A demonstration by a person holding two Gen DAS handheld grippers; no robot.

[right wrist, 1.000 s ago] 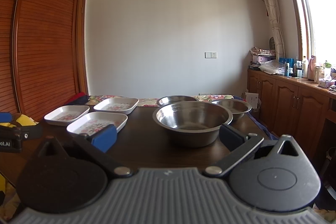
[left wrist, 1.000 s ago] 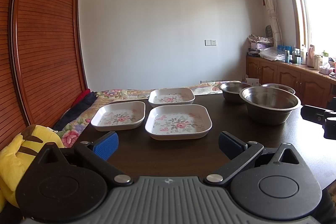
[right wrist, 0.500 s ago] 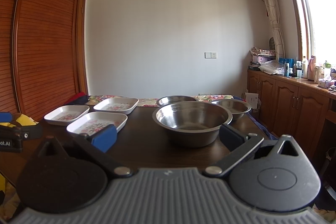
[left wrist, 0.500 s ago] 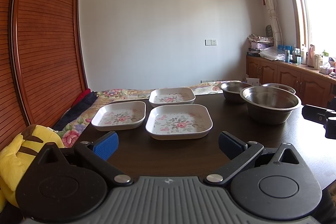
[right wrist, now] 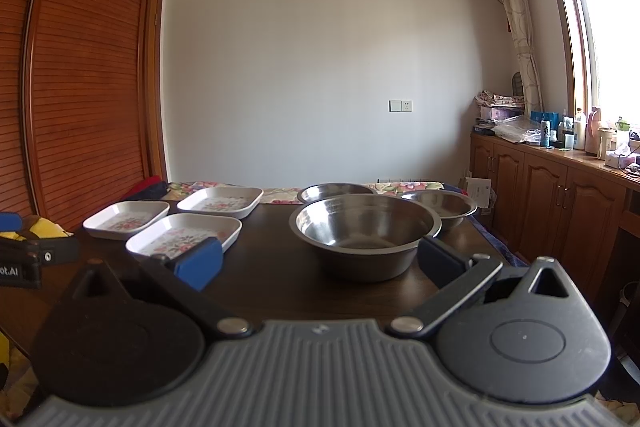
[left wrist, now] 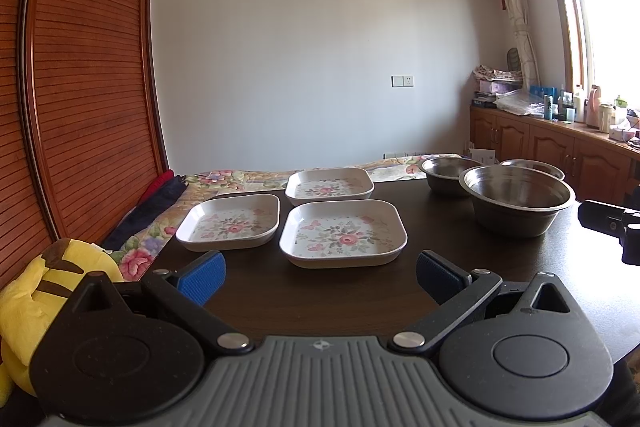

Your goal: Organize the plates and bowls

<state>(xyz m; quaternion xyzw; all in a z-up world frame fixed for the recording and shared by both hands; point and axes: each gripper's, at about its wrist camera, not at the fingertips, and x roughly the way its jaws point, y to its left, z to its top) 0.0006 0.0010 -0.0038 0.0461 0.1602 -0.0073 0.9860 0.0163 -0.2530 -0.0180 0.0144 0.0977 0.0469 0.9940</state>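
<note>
I hold my left gripper (left wrist: 320,277) wide open and empty, just short of the nearest floral square plate (left wrist: 343,232) on the dark table (left wrist: 320,303). Two more floral plates (left wrist: 229,221) sit behind it. My right gripper (right wrist: 320,263), also wide open and empty, faces the large steel bowl (right wrist: 365,233), right of that plate.
</note>
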